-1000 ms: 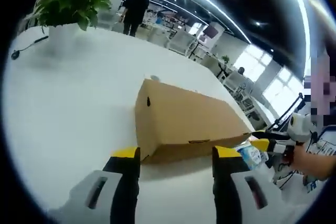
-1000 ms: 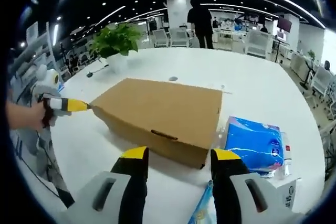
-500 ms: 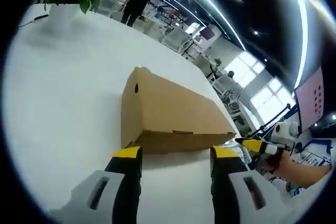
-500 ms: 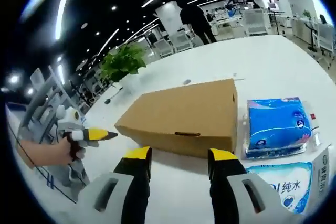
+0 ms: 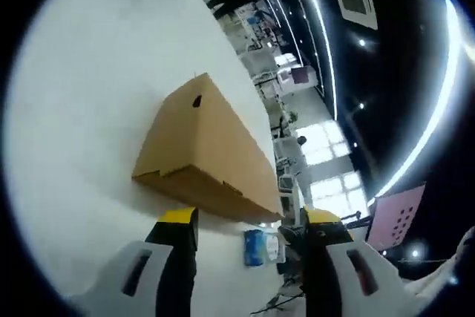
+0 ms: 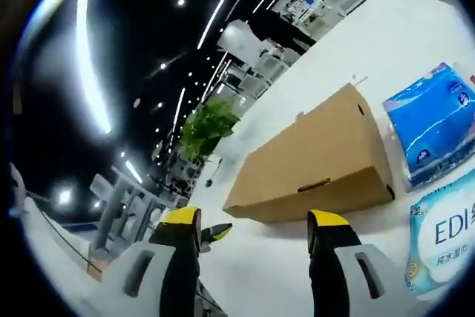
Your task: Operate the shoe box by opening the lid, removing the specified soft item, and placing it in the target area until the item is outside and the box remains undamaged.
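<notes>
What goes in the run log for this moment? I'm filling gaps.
shoe box: lid closed, on white table | left tool: open, empty | right tool: open, empty | blue tissue packs: beside box

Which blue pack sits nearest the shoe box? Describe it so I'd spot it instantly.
On the white table, find the closed brown shoe box. Just beyond its end lies the plain bright blue tissue pack; its neighbour, the paler pack, carries large EDI lettering.

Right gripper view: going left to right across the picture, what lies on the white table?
Potted plant → closed cardboard shoe box → blue tissue pack. A second pack printed "EDI" lies below the blue one, toward the right edge.
</notes>
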The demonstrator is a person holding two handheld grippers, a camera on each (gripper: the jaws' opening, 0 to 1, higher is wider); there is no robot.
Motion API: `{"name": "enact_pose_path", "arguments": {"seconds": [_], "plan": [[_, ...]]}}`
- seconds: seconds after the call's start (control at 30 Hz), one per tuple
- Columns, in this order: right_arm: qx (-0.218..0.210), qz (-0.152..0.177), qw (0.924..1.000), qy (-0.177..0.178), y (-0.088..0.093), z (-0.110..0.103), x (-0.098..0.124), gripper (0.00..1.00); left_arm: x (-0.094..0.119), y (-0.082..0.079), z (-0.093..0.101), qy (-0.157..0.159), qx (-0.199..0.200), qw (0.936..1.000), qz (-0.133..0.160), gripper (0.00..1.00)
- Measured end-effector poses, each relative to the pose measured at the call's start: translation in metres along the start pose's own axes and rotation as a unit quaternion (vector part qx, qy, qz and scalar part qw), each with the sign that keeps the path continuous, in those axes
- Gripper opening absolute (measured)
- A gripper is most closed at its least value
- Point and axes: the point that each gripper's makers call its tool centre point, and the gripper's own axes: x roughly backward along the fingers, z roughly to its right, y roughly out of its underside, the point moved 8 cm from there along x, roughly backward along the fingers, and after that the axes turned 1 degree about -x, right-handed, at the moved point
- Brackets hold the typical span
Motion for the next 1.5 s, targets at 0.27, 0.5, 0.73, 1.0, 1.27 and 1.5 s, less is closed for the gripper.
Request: {"name": "enact_pose_path", "arguments": {"seconds": [0.27, 0.5, 0.73, 1.0, 1.27, 1.5], "plan": [[-0.048, 0.013, 0.9987, -0.002, 0.0, 0.011, 0.005, 0.57, 0.0, 0.008, -0.007, 0.005, 0.036, 0.9993, 0.003, 0.69], [-0.174, 0.013, 0.9777, -0.117, 0.009, 0.0, 0.005, 0.57, 0.002, 0.013, -0.008, -0.004, 0.07, 0.9973, 0.021, 0.68], [-0.222, 0.083, 0.966, -0.103, 0.009, 0.012, 0.007, 0.66, 0.005, 0.015, -0.007, 0.006, 0.086, 0.9958, 0.03, 0.67], [-0.255, 0.14, 0.954, -0.07, 0.008, 0.028, 0.013, 0.77, 0.004, 0.016, -0.011, 0.02, 0.153, 0.9841, 0.089, 0.74], [-0.309, 0.2, 0.9277, -0.06, 0.008, 0.034, 0.014, 0.82, 0.007, 0.013, -0.022, 0.007, 0.191, 0.9704, 0.148, 0.76], [-0.312, 0.206, 0.9272, -0.024, 0.008, 0.044, 0.009, 0.67, 0.006, 0.013, -0.034, 0.019, 0.225, 0.9547, 0.193, 0.61]]}}
